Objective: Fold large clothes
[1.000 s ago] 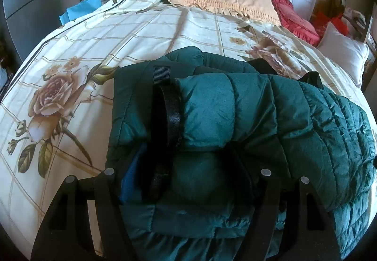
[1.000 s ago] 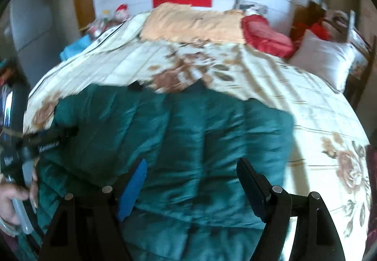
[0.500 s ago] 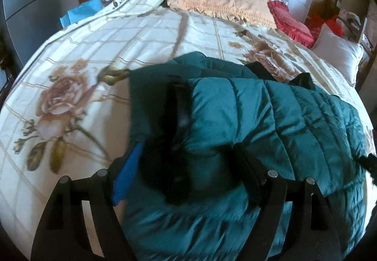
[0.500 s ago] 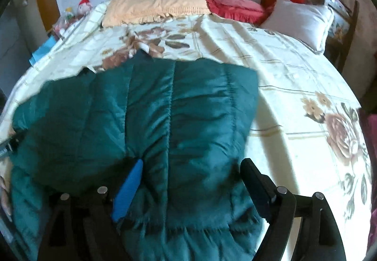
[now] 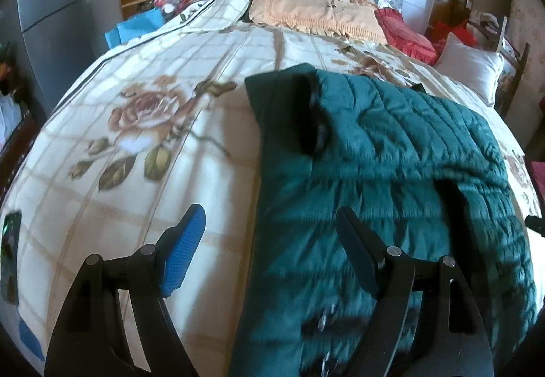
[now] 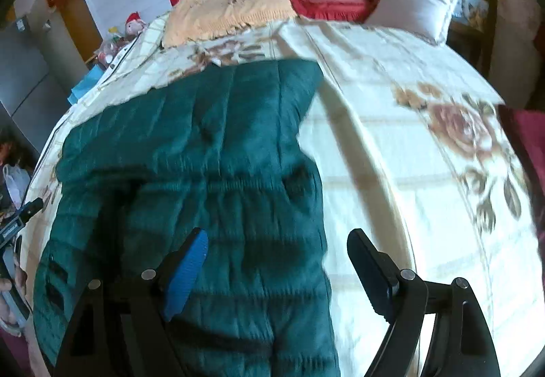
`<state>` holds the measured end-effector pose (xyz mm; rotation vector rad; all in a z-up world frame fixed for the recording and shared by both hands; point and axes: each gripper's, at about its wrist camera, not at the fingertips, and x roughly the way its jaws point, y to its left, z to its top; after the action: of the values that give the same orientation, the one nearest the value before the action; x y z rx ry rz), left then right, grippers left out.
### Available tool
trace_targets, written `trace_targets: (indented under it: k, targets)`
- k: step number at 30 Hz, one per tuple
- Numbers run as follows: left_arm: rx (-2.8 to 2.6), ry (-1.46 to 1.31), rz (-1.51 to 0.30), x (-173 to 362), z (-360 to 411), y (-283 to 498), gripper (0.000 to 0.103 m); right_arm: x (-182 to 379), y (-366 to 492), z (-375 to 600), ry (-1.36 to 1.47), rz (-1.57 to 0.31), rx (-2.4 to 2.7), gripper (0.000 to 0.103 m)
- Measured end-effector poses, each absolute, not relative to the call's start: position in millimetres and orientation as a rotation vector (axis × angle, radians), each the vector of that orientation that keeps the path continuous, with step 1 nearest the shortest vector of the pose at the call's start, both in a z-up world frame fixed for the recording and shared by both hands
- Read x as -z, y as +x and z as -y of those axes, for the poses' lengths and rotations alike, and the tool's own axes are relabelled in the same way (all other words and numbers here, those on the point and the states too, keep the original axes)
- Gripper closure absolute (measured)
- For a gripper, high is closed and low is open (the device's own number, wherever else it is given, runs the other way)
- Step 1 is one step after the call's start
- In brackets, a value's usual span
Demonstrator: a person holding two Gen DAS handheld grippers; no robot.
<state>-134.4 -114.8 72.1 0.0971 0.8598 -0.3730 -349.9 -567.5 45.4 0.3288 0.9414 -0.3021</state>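
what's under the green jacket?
The green jacket lies flat on the floral bedspread, which shows all round it. Whatever lies beneath the jacket itself is covered; its folded-in parts are hidden too.

Two hand-held grippers in matt black plastic: the left gripper [image 5: 269,251] and the right gripper [image 6: 277,266] each carry a ribbed blue pad on the left finger and a plain black pad on the right finger. Round silver screws mark the pivots. Cut-out slots lighten the broad, curved black arms near the camera.
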Motion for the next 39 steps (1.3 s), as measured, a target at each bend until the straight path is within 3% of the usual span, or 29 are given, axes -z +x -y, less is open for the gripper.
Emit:
trace_targets:
  k: [20,39]
  targets:
    - [0.423,0.107,-0.972,-51.5,63.9,-206.0,0.024,-20.7,-449.8,547.3,0.406,-1.049,0.222,0.021]
    - [0.500,-0.094,-1.181,-21.8,24.2,-234.4,0.024,-4.2,-466.0,520.2,0.474,-1.105,0.027,0.018]
